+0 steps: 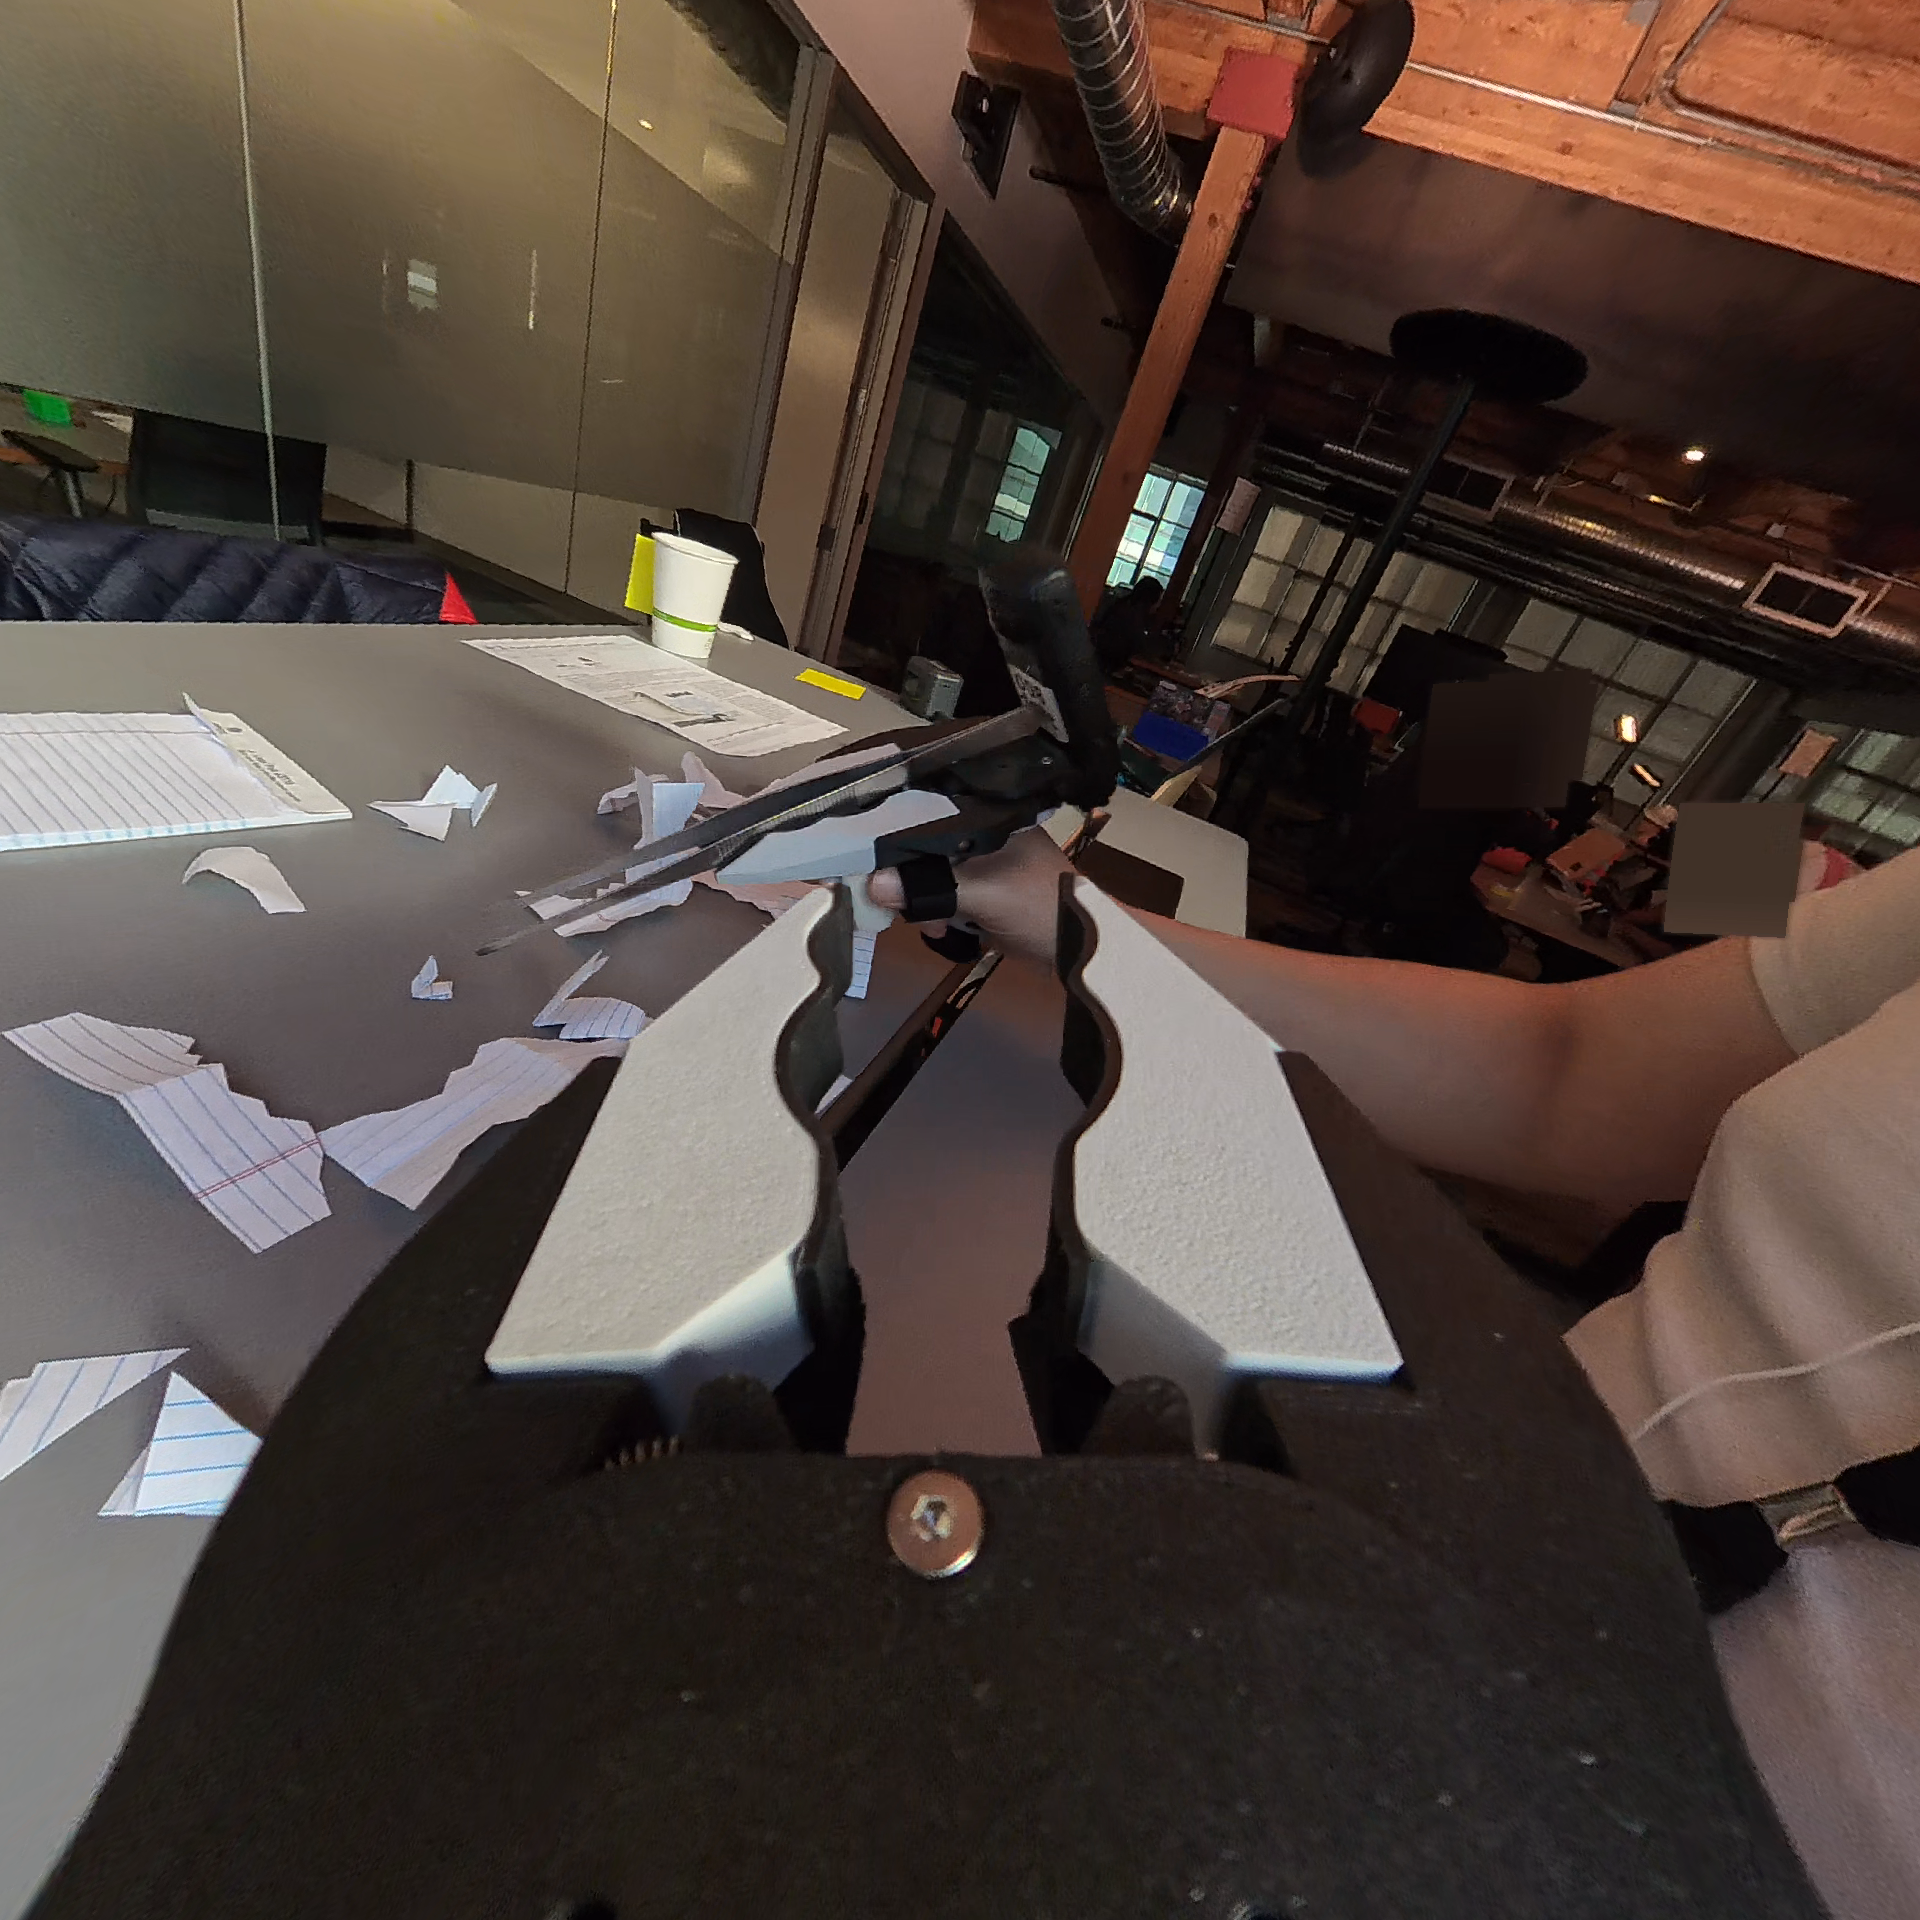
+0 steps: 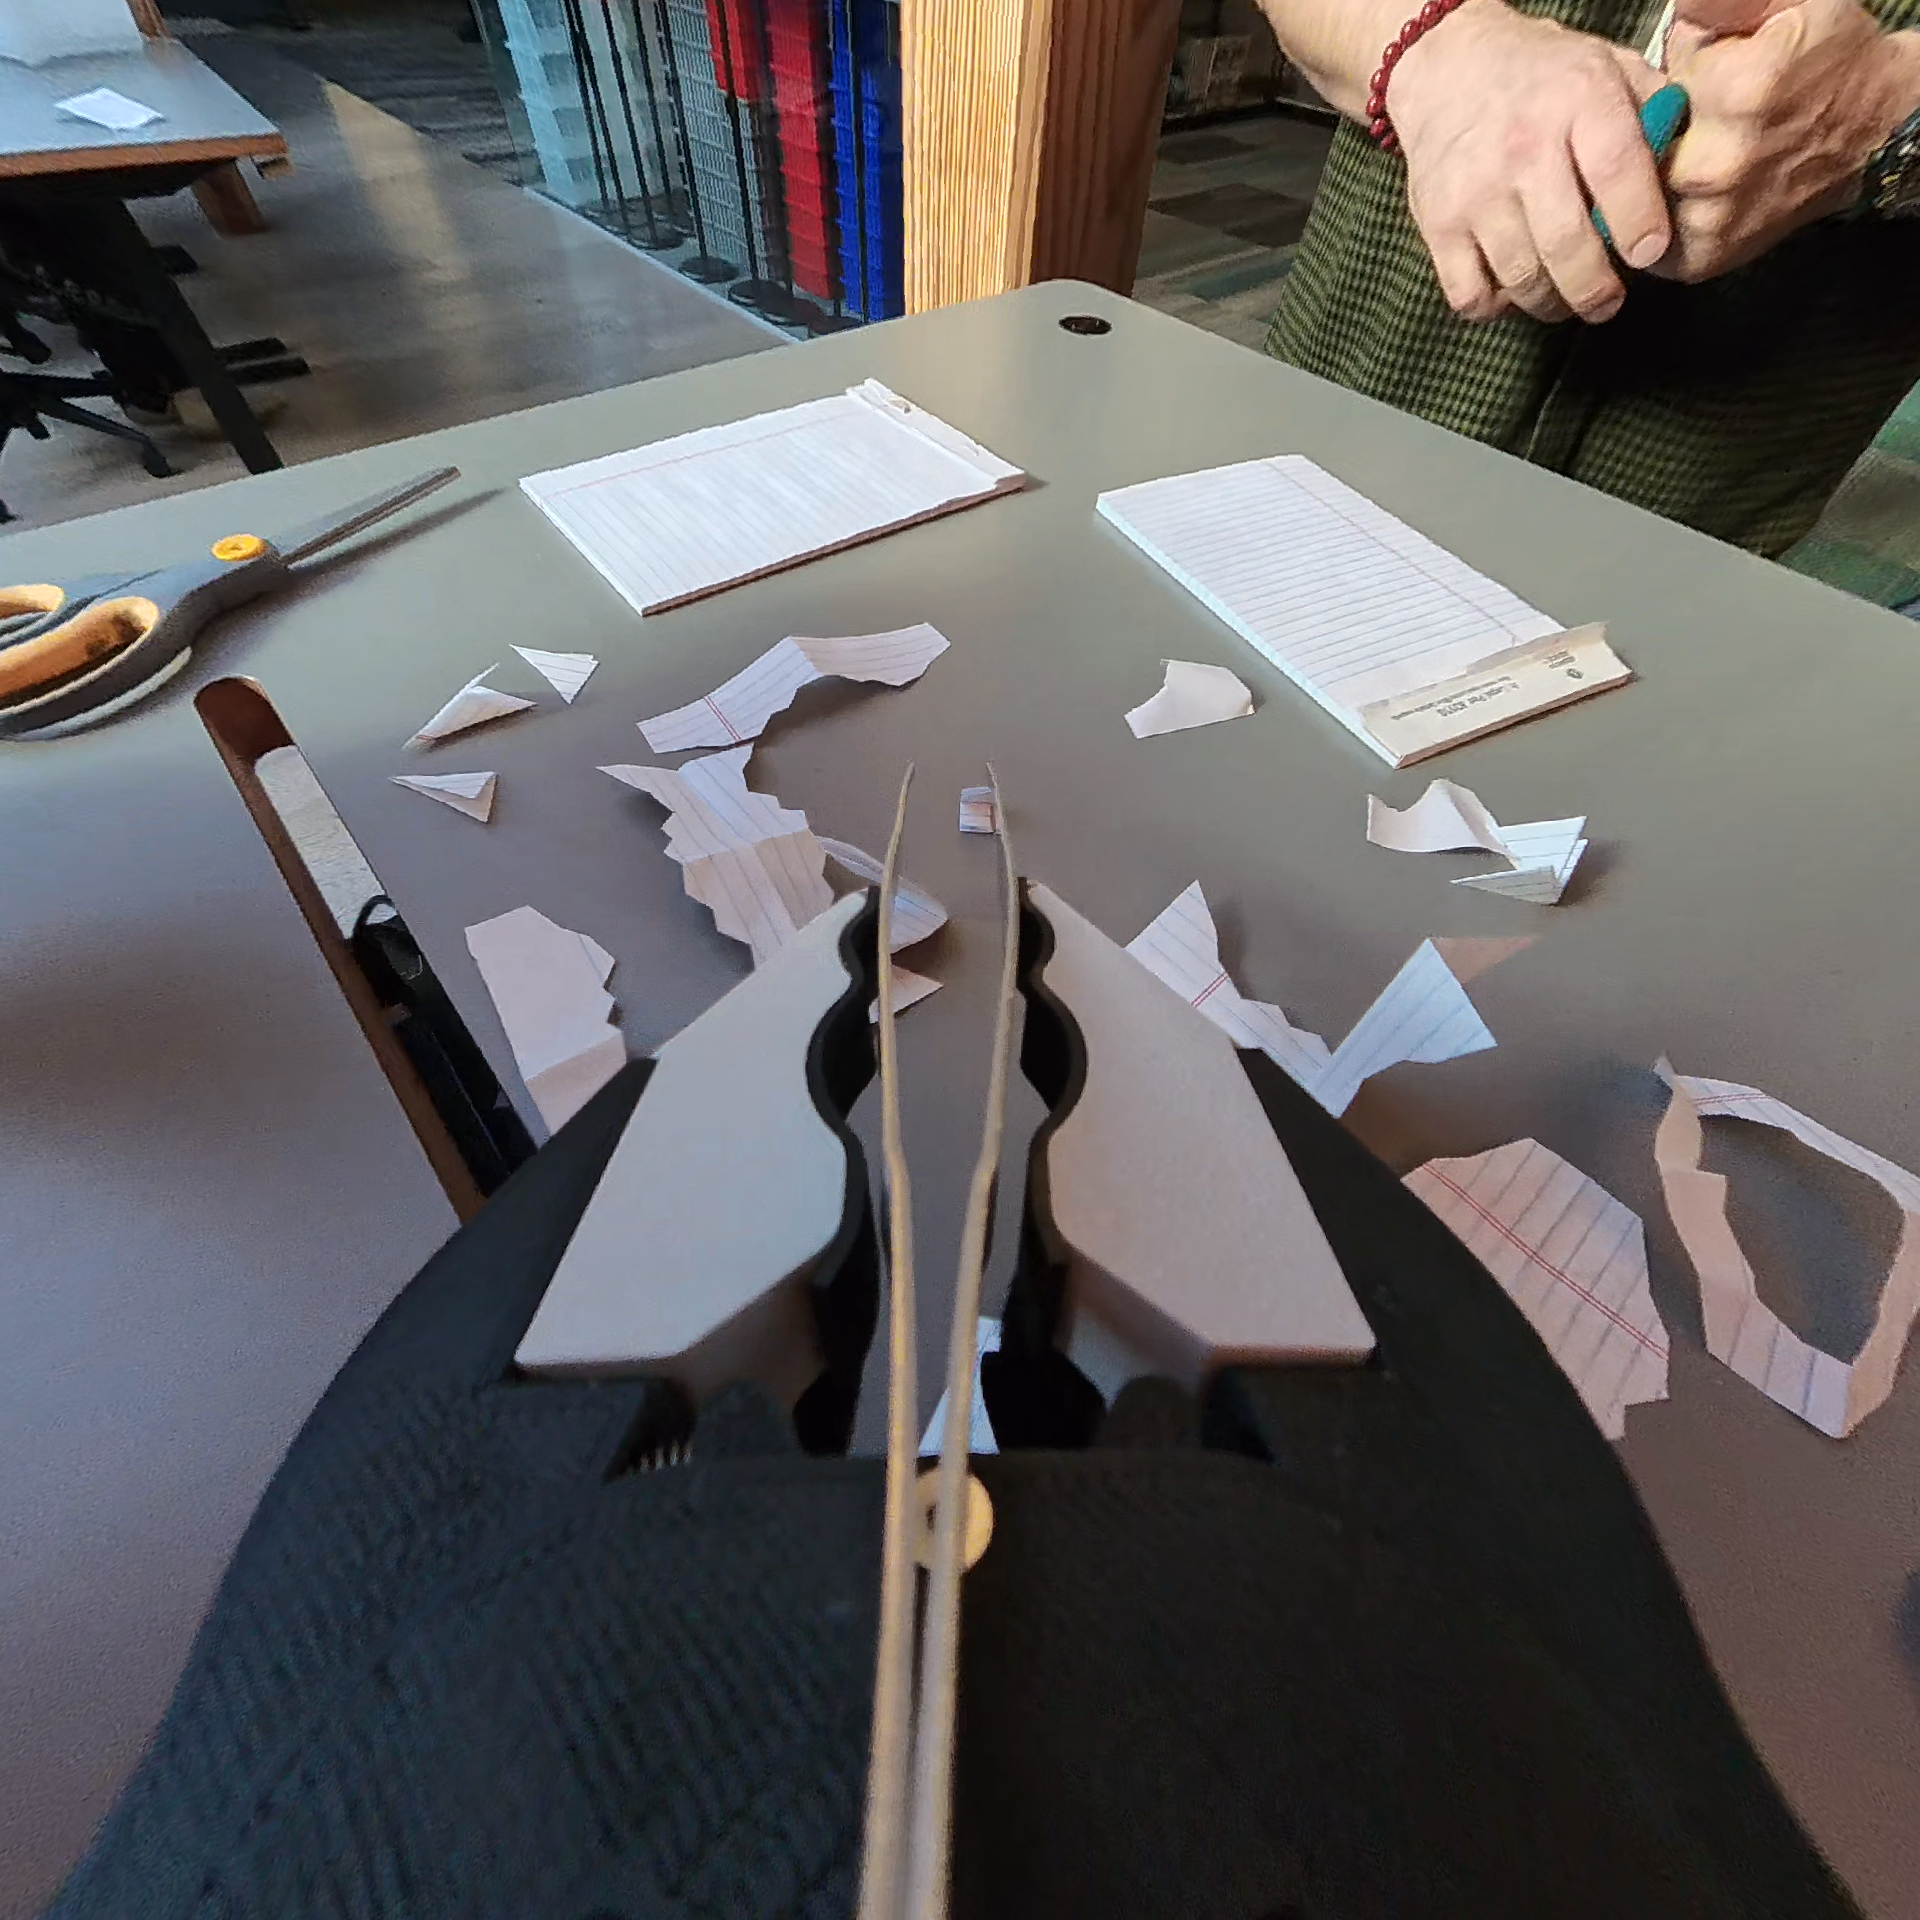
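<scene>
While gripping long tweezers, tips parted over a paper scrap mid-table, the right gripper angles downward for reach. Left gripper: jaws apart, empty, held above the table's near edge.

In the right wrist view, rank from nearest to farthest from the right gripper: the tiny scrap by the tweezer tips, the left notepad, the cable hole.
1. Tiny scrap, just ahead.
2. Left notepad, mid-table.
3. Cable hole, at the far edge.
</scene>
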Tool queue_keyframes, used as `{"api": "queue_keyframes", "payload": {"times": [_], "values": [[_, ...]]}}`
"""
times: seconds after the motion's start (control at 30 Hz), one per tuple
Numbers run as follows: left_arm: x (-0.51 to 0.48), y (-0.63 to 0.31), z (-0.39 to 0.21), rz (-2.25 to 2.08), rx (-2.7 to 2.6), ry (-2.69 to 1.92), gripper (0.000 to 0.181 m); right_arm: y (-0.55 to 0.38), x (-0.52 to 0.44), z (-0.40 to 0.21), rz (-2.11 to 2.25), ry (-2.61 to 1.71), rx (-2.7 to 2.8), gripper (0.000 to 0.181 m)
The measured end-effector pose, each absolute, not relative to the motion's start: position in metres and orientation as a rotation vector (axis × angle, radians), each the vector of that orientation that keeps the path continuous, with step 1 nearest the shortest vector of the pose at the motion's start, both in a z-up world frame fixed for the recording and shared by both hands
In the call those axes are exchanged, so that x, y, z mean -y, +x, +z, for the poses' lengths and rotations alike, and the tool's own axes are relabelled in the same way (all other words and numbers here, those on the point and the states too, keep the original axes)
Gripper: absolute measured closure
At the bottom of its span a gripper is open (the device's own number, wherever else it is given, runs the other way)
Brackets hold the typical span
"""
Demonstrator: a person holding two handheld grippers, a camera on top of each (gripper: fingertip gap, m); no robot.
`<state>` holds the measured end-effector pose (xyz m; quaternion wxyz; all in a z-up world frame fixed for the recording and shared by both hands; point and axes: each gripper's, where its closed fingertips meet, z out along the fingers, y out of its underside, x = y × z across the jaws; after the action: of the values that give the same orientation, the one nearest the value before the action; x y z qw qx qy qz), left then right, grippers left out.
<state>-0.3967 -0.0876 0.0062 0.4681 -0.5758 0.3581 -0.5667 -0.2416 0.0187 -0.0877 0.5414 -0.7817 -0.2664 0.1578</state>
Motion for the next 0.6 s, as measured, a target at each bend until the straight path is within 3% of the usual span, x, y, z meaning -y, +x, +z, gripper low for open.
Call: {"api": "queue_keyframes", "payload": {"times": [0.6], "values": [[0.076, -0.407, -0.002, -1.389, -0.868, -1.446, 0.143, -0.247, -0.046, -0.108, 0.414, -1.949, 0.612, 0.162]]}}
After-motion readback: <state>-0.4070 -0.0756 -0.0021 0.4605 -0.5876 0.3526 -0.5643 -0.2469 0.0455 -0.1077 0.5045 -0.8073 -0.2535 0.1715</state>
